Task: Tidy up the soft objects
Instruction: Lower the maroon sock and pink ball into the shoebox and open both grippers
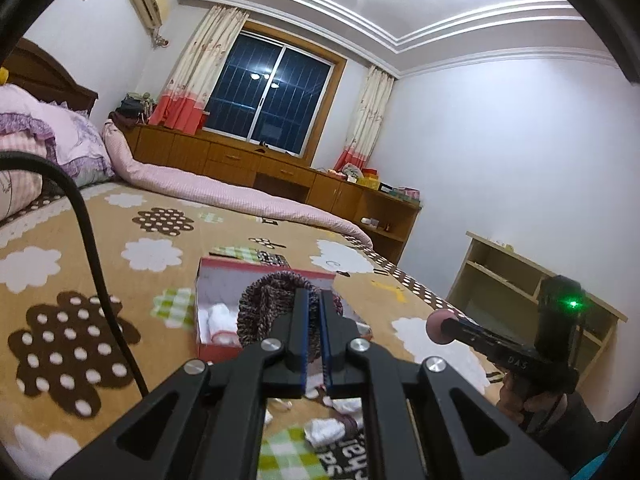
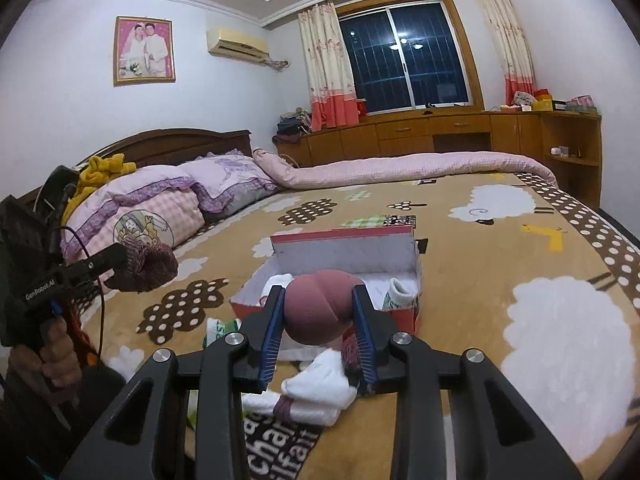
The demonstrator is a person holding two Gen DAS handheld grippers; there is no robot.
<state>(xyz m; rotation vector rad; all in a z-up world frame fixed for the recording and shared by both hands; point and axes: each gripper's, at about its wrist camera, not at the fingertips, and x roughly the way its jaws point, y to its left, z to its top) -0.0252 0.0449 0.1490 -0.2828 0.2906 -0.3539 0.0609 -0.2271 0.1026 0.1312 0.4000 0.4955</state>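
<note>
My left gripper (image 1: 314,300) is shut on a maroon knitted piece (image 1: 264,304), held above the bed in front of the red box (image 1: 208,354); it also shows in the right wrist view (image 2: 146,266) at the left. My right gripper (image 2: 318,294) is shut on a dusty-pink soft ball (image 2: 318,312) just before the open red box (image 2: 344,236), which holds white socks (image 2: 398,292). The ball also shows in the left wrist view (image 1: 438,326). More white socks (image 2: 320,384) lie on the blanket below my right gripper.
The bed has a tan patterned blanket (image 2: 520,272). Pink pillows (image 2: 160,208) lie at its head and a rolled pink quilt (image 2: 420,164) along the far side. Wooden cabinets (image 2: 440,132) stand under the window. A low shelf (image 1: 520,280) stands by the wall.
</note>
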